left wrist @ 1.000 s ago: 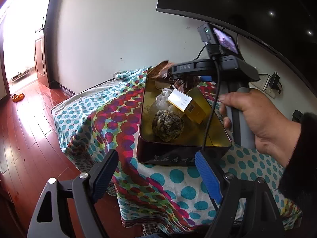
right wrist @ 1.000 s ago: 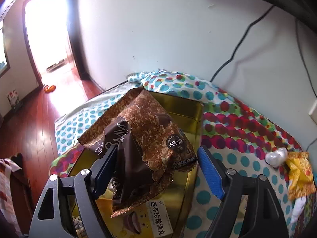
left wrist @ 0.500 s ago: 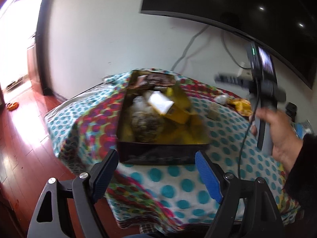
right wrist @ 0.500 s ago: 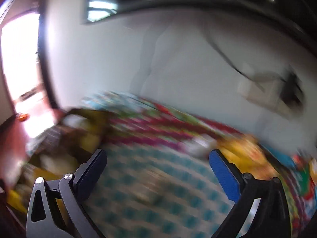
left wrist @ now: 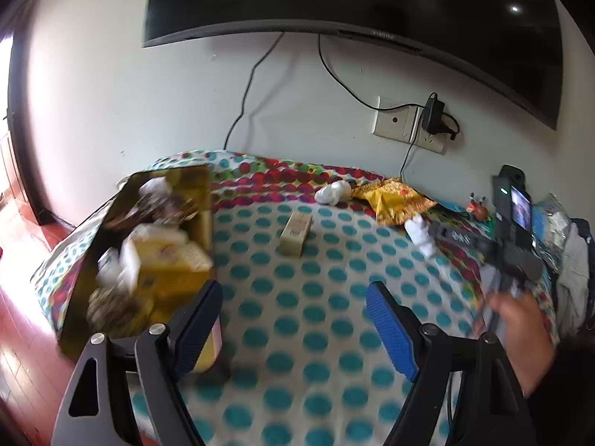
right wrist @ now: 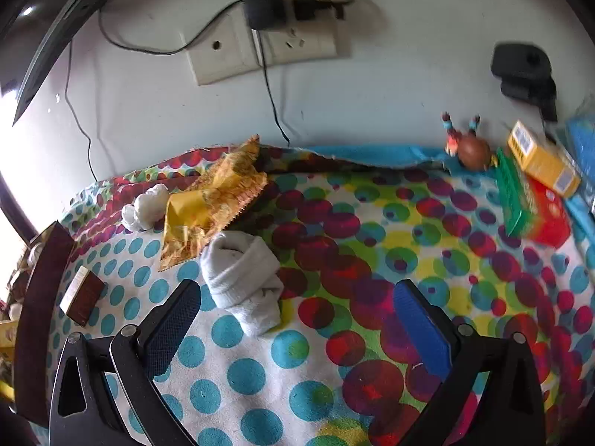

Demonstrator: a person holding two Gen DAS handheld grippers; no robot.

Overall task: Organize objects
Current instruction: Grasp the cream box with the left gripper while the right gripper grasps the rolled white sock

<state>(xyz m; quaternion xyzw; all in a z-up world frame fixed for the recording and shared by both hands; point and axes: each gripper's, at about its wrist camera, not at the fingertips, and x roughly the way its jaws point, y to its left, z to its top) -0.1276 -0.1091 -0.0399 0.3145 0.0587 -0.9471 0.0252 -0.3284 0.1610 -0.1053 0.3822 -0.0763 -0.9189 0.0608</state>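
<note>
At the left sits the gold tin (left wrist: 202, 200), already crowded with packets; our left tongs (left wrist: 293, 329) hang released and empty over the dotted tabletop (left wrist: 297, 297) beside it. We judge we are between items: one is stowed and the next is being chosen. The small tan box (left wrist: 295, 232) lies flat near the tin, its long axis running away from us toward the wall. Further right, the rolled grey sock (right wrist: 243, 277) lies just ahead of our right tongs (right wrist: 297, 319), which are spread wide with nothing between them. The sock's long axis slants from upper left to lower right, its looser end toward us. Behind it lies the yellow wrapper (right wrist: 215, 200), touching it as far as the view lets us tell. The next move calls for lowering the right tongs astride the sock's narrow width.
</note>
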